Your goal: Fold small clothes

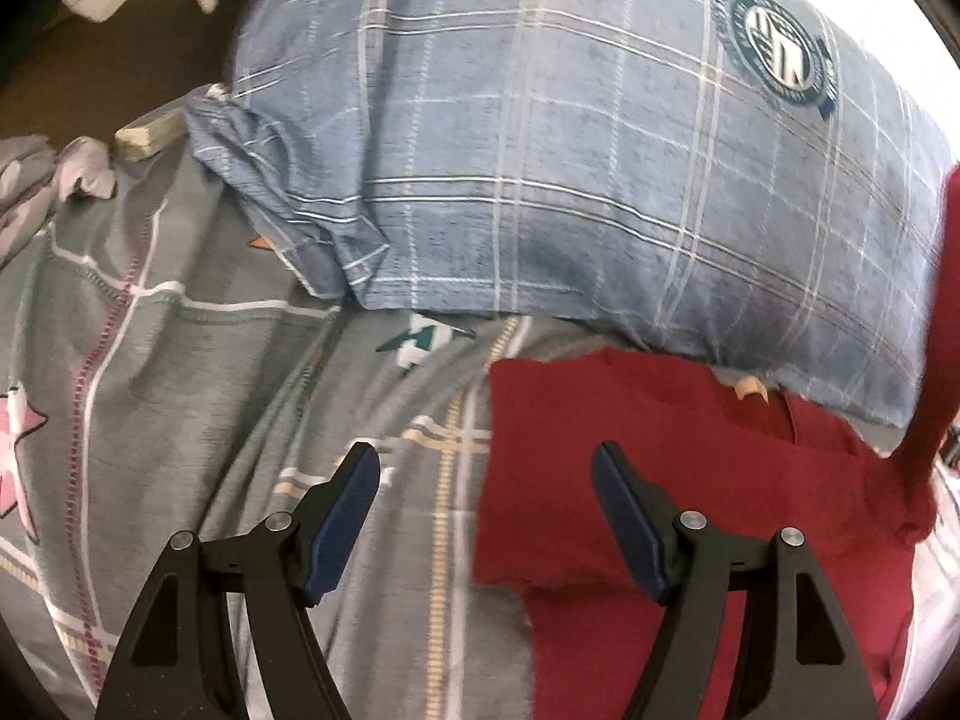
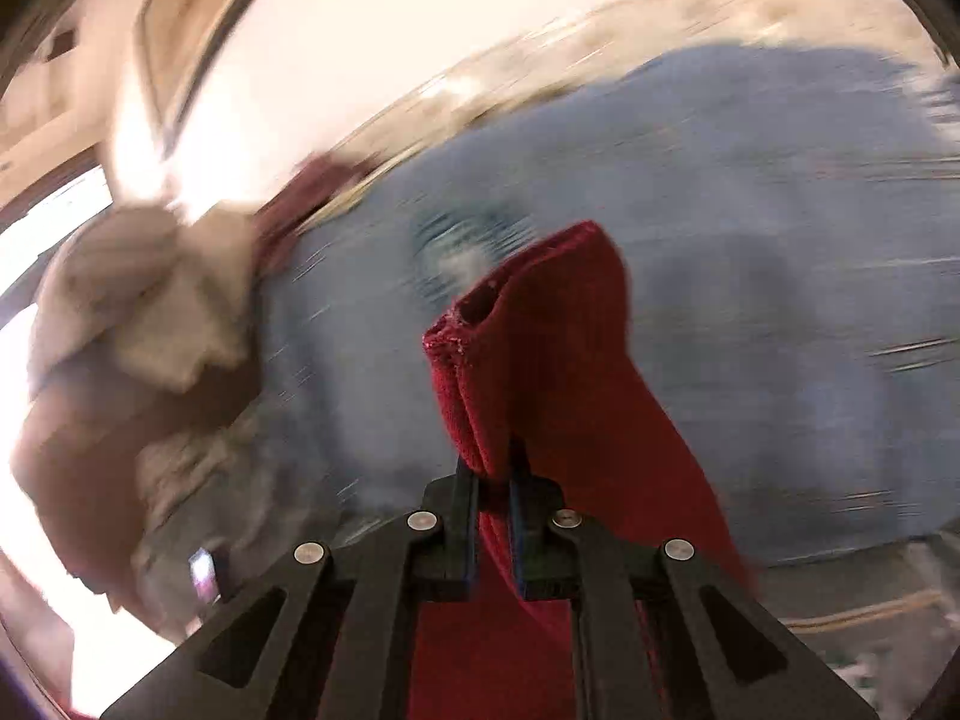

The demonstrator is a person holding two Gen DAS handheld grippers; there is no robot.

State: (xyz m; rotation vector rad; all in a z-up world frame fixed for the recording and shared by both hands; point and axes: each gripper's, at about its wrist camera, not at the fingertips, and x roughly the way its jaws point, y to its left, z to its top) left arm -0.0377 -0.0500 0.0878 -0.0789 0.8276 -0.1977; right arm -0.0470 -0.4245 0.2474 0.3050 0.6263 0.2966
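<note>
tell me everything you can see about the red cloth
The red cloth is dark red with a terry-like nap. Most of it lies on the grey patterned bedsheet, its far edge touching the blue plaid pillow. The right hand-held gripper is shut on a bunched edge, lifting it; the left hand-held gripper hangs open above.

right hand-held gripper (image 2: pixel 493 468) clamping red cloth (image 2: pixel 540 330), blurred blue pillow (image 2: pixel 750 300)

Dark red cloth (image 1: pixel 660 468) partly flat on bedding, one end raised
</note>
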